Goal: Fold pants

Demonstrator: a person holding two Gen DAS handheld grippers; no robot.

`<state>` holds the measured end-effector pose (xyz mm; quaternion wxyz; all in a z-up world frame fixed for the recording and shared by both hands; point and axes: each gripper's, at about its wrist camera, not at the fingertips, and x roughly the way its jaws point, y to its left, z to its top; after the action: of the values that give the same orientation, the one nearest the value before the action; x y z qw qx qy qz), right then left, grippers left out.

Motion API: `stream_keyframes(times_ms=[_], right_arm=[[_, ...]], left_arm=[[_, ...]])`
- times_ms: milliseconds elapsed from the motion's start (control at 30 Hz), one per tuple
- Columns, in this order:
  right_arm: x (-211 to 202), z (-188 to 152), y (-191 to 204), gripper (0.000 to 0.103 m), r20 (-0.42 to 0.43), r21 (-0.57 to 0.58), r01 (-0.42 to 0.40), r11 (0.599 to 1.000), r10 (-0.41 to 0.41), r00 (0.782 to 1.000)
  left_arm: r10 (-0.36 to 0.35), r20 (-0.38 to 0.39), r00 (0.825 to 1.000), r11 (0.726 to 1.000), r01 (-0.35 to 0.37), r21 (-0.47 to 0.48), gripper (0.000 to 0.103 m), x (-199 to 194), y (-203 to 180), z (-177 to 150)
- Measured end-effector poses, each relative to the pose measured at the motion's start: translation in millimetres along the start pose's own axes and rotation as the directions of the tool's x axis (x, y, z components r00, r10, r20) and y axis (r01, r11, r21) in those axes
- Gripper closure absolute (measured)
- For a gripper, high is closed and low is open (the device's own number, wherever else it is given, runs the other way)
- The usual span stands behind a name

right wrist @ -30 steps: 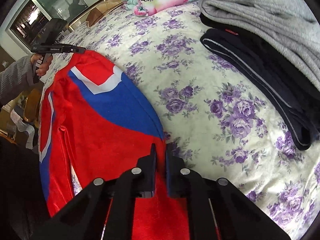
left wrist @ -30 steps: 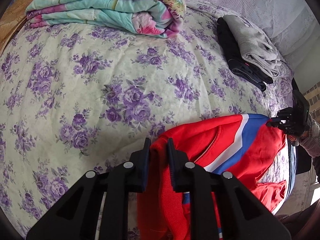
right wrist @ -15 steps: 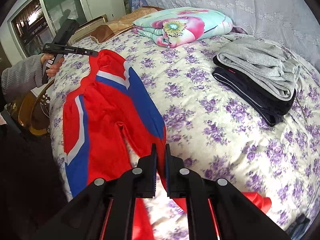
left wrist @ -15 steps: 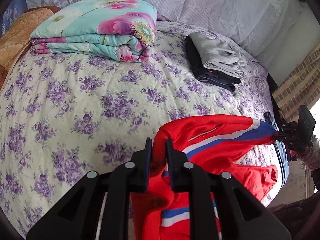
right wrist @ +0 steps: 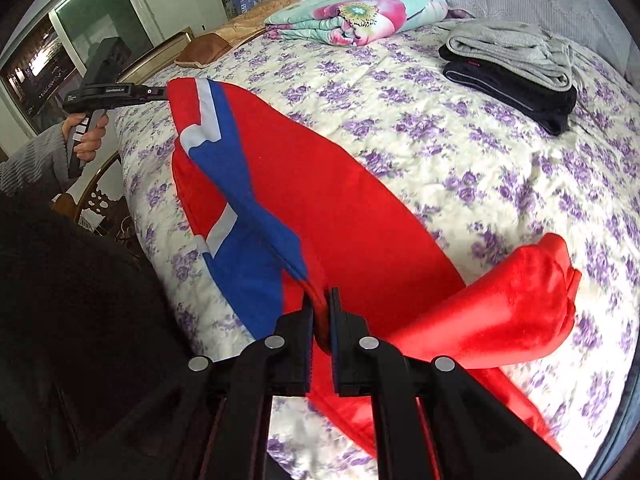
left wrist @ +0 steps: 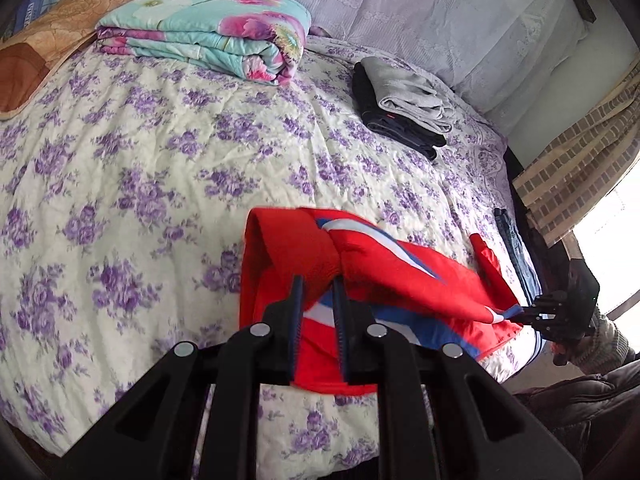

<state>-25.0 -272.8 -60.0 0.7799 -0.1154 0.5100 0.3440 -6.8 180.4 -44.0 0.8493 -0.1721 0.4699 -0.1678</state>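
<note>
The red pants (left wrist: 372,276) with blue and white side stripes are held up over the floral bedspread (left wrist: 160,184). My left gripper (left wrist: 317,292) is shut on one end of the red fabric. My right gripper (right wrist: 320,304) is shut on the other end; it also shows at the right edge of the left wrist view (left wrist: 532,312). In the right wrist view the pants (right wrist: 320,200) stretch between the two grippers, with the left gripper (right wrist: 162,92) at the far end. A loose red part (right wrist: 520,300) hangs to the right.
A folded grey and dark clothes stack (left wrist: 404,108) lies at the back right of the bed. A folded floral quilt (left wrist: 212,36) and a brown pillow (left wrist: 44,52) lie at the head. A curtain (left wrist: 580,168) hangs on the right. Denim (left wrist: 516,252) lies at the bed edge.
Both grippers have lifted the pants higher off the bed and drawn back. The fabric has bunched and folded over itself between them, with one red part now swinging loose.
</note>
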Motion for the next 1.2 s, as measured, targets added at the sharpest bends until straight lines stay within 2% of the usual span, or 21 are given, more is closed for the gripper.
stream_keyframes(times_ms=[100,200,267,333,367,433,467,633,700,800,867,933,1033,1100,1200], right_arm=[[11,-16,10,0.096,-0.022,0.010,0.013,1.000,-0.013,1.000],[23,-29,19,0.096,-0.046,0.020,0.019,1.000,-0.018,0.999],[30,-34,22,0.096,-0.056,0.026,0.030,0.999,-0.029,0.998],[33,-36,23,0.096,-0.055,0.043,0.037,0.998,-0.035,0.998],[33,-36,22,0.096,-0.050,0.054,0.036,0.998,-0.034,0.998],[30,-34,21,0.096,-0.043,0.067,0.034,0.997,-0.032,0.999],[29,-33,20,0.096,-0.042,0.069,0.035,0.997,-0.033,0.999],[22,-30,20,0.096,-0.035,0.075,0.044,0.996,-0.041,0.999],[19,-29,20,0.096,-0.031,0.083,0.044,0.996,-0.042,0.999],[16,-29,22,0.096,-0.034,0.084,0.049,0.995,-0.047,0.998],[14,-30,24,0.096,-0.041,0.077,0.054,0.996,-0.051,0.998],[15,-31,25,0.096,-0.049,0.079,0.054,0.995,-0.050,0.998],[28,-38,26,0.096,-0.075,0.093,0.050,0.994,-0.043,0.996],[41,-44,26,0.096,-0.101,0.102,0.054,0.993,-0.043,0.994],[54,-51,26,0.096,-0.113,0.122,0.066,0.990,-0.053,0.992]], left_arm=[[0.021,-0.031,0.999,0.998,-0.023,-0.060,0.093,2,20,-23],[0.019,-0.039,0.999,0.987,-0.025,-0.158,0.093,5,44,-40],[-0.038,-0.037,0.999,0.973,0.028,-0.231,0.096,5,51,-45],[-0.101,-0.012,0.995,0.967,0.095,-0.236,0.095,4,39,-45],[-0.125,-0.010,0.992,0.964,0.119,-0.237,0.094,6,31,-45],[-0.151,-0.036,0.988,0.963,0.138,-0.232,0.071,19,18,-44],[-0.147,-0.048,0.988,0.963,0.132,-0.234,0.067,25,14,-45],[-0.211,-0.063,0.975,0.931,0.181,-0.317,0.066,45,18,-56],[-0.214,-0.038,0.976,0.913,0.186,-0.364,0.066,51,25,-57],[-0.237,0.035,0.971,0.864,0.227,-0.450,0.067,53,34,-51],[-0.218,0.091,0.972,0.869,0.235,-0.435,0.071,43,32,-46],[-0.189,0.103,0.976,0.890,0.215,-0.403,0.076,35,30,-44],[-0.123,0.032,0.992,0.920,0.126,-0.370,0.079,40,33,-53],[-0.081,-0.030,0.996,0.920,0.063,-0.388,0.080,52,42,-65],[-0.079,-0.047,0.996,0.905,0.052,-0.423,0.079,54,48,-73]])
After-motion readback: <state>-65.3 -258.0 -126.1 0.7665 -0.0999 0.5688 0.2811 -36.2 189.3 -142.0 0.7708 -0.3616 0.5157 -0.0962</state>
